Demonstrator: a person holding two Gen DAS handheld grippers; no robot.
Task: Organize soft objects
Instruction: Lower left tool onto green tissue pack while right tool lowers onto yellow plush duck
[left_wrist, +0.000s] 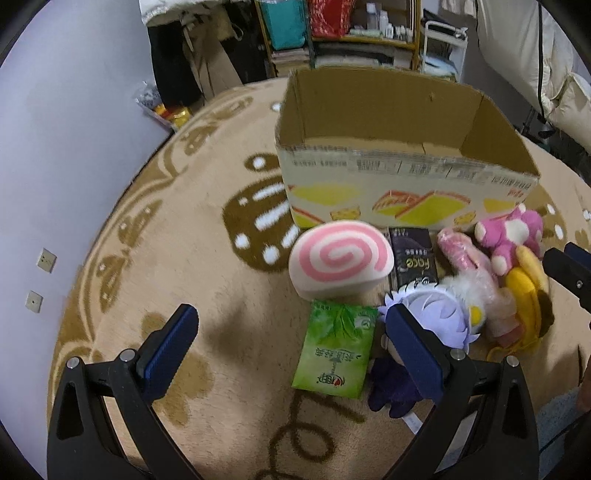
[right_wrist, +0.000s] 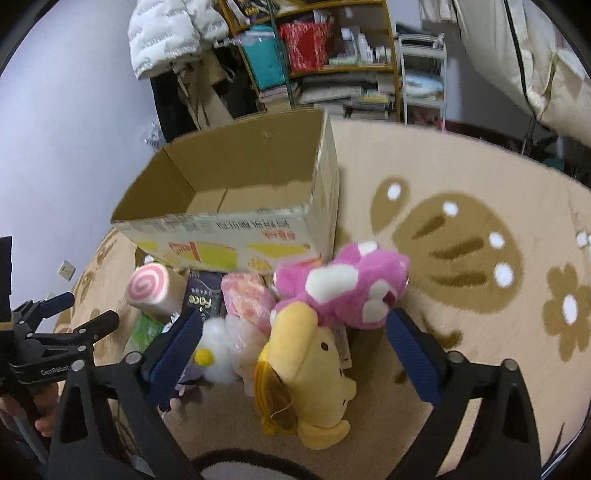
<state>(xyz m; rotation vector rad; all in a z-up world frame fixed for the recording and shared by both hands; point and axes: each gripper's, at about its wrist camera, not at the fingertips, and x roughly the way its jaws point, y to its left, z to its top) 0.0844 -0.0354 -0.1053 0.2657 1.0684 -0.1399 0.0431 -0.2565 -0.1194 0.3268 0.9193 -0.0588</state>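
Observation:
An open, empty cardboard box stands on the rug, also in the right wrist view. In front of it lies a heap of soft things: a pink swirl roll cushion, a green tissue pack, a dark pack, a lavender-haired doll, a pink plush and a yellow plush. My left gripper is open above the rug and green pack, holding nothing. My right gripper is open, straddling the yellow plush.
A tan patterned rug covers the floor. A purple wall is at the left, with sockets low down. Shelves with books and bags stand behind the box. Bedding hangs at the right.

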